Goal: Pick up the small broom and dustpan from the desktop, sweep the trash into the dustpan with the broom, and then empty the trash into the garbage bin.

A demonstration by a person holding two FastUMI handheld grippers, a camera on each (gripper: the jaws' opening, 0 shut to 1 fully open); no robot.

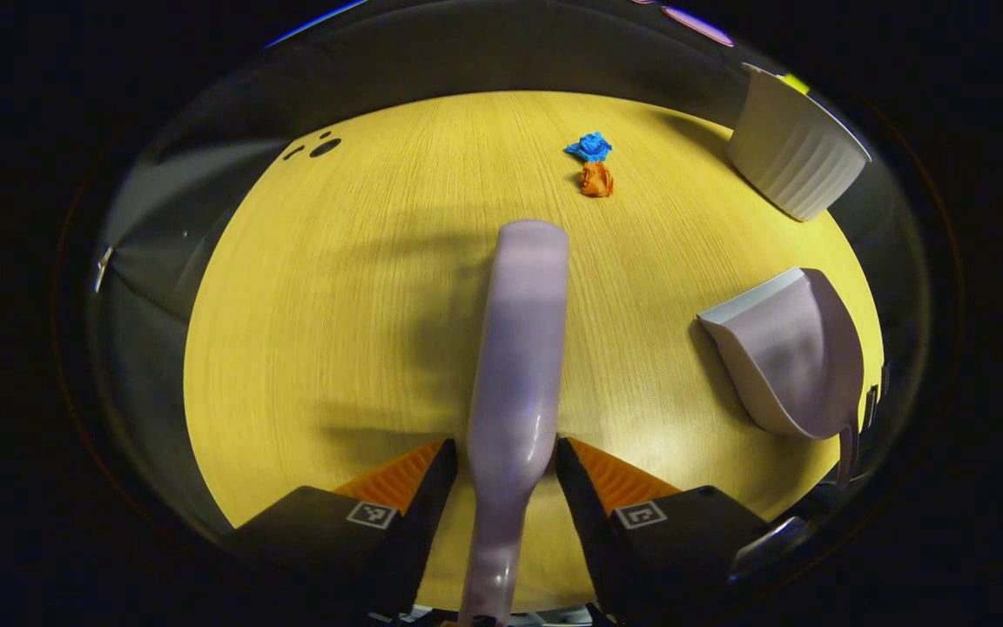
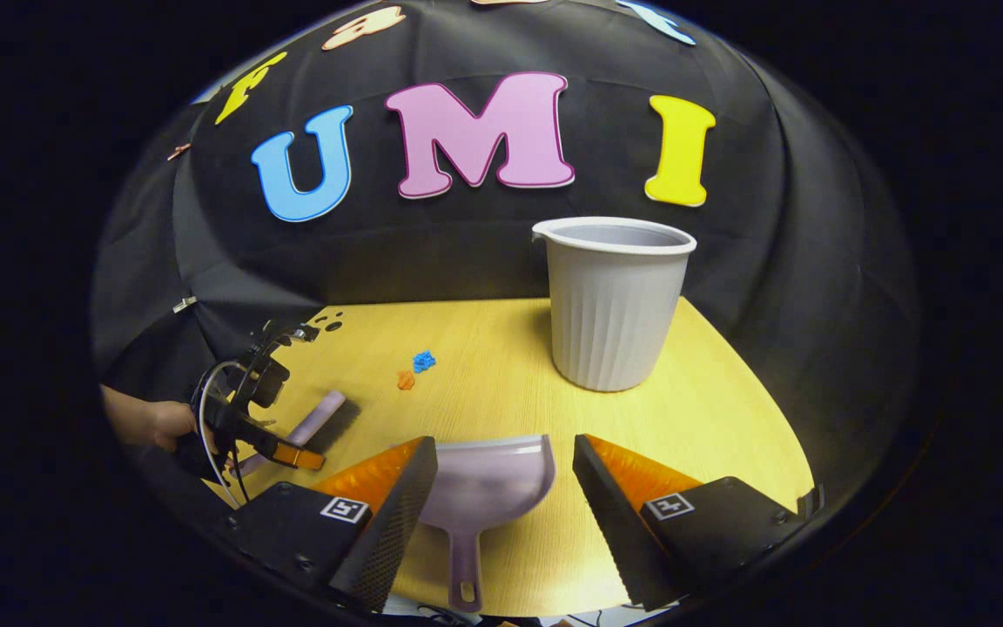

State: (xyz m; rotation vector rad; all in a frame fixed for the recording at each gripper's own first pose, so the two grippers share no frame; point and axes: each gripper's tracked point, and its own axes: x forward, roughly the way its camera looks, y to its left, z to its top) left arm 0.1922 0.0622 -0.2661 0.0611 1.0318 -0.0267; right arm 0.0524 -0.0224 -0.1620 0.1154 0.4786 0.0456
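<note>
A lilac small broom (image 1: 519, 348) lies along the wooden desktop (image 1: 336, 305), its narrow end between the fingers of my left gripper (image 1: 506, 453), which is shut on it. The lilac dustpan (image 2: 484, 483) rests flat on the desk with its handle pointing back at me. My right gripper (image 2: 504, 457) is open, a finger on either side of the dustpan and clear of it. A blue scrap (image 1: 589, 146) and an orange scrap (image 1: 596, 178) sit together beyond the broom's far end. The white ribbed bin (image 2: 615, 305) stands upright behind the dustpan.
In the right gripper view a hand (image 2: 149, 424) holds the left gripper (image 2: 262, 435) at the desk's left edge. Small dark holes (image 1: 325, 148) mark the desk's far left corner. The black cloth wall closes off the back of the desk.
</note>
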